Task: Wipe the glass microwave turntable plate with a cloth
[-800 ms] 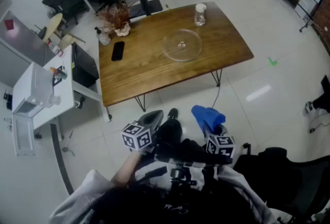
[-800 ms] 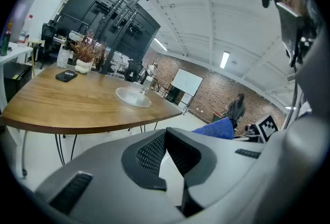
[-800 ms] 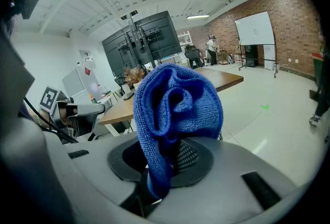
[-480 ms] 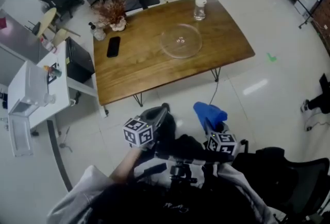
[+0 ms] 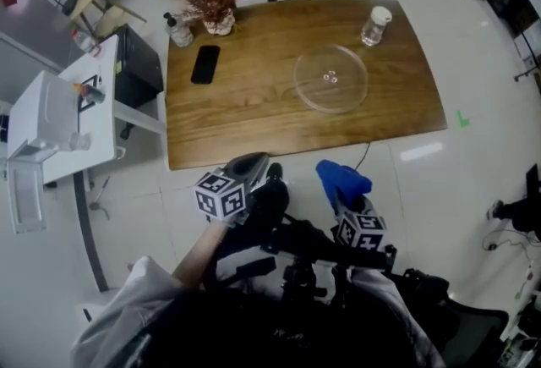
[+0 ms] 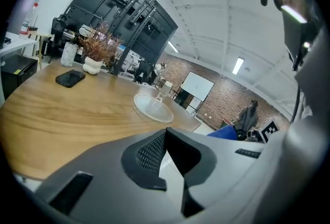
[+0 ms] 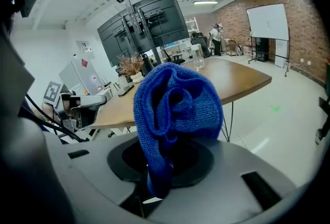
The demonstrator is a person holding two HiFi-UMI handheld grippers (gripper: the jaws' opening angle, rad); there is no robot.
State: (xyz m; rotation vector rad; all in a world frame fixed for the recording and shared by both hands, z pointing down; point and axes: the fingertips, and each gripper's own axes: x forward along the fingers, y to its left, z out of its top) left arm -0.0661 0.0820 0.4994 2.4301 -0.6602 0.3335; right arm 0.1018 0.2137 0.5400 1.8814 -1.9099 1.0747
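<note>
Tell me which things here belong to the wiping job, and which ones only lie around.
For the job: glass turntable plate; blue cloth, clamped in the right gripper.
Just lying about: black phone; lidded glass jar; dried plant; small bottle.

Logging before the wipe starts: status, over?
Left gripper shut, empty. Right gripper shut on blue knitted cloth. Clear glass turntable plate on brown wooden table, ahead of both. Nothing on the plate.

approach: bare table [image 5: 254, 121] in front of plate [image 5: 330, 79] | jar [image 5: 374, 26] near plate's far-right | phone [image 5: 204, 64], plant [image 5: 215, 2] well left
</note>
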